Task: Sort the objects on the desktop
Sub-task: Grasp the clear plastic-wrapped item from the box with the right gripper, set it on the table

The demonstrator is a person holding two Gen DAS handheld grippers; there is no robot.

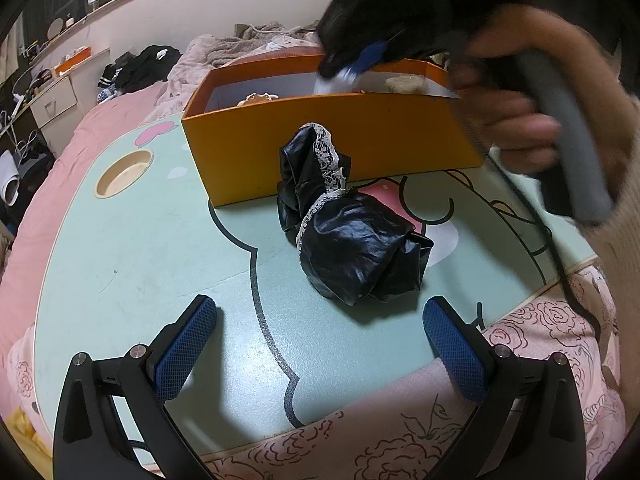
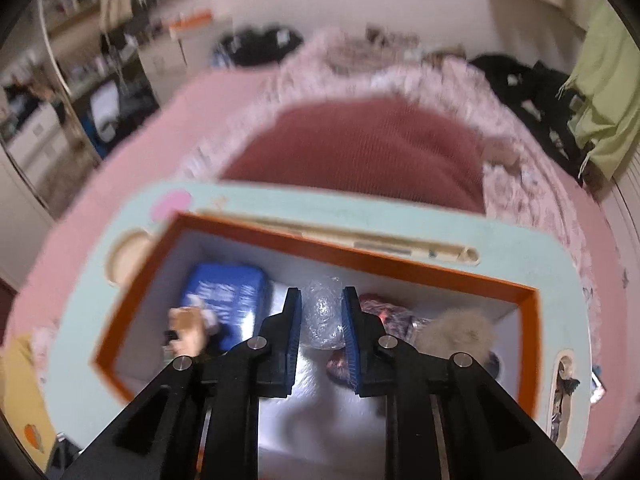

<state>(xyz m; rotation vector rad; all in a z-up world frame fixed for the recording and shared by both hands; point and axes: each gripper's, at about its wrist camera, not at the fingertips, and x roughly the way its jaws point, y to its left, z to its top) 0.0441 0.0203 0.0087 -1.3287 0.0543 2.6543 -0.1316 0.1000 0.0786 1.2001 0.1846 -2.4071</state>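
1. Orange box (image 1: 320,148) sits on the mint counter (image 1: 140,248), holding a blue packet (image 2: 228,296), a fuzzy beige item (image 2: 456,332) and a crinkled clear wrap (image 2: 322,316)
2. Black glossy cloth with lace trim (image 1: 344,232) lies crumpled on the counter, touching the box's near wall
3. Left tongs (image 1: 320,340) spread wide, nothing between them, low over the counter just short of the cloth
4. Right tongs (image 2: 320,320) over the box interior, narrow, pads on either side of the clear wrap; contact unclear in the blur
5. Person's hand (image 1: 516,120) grips the right tool's handle beside the box
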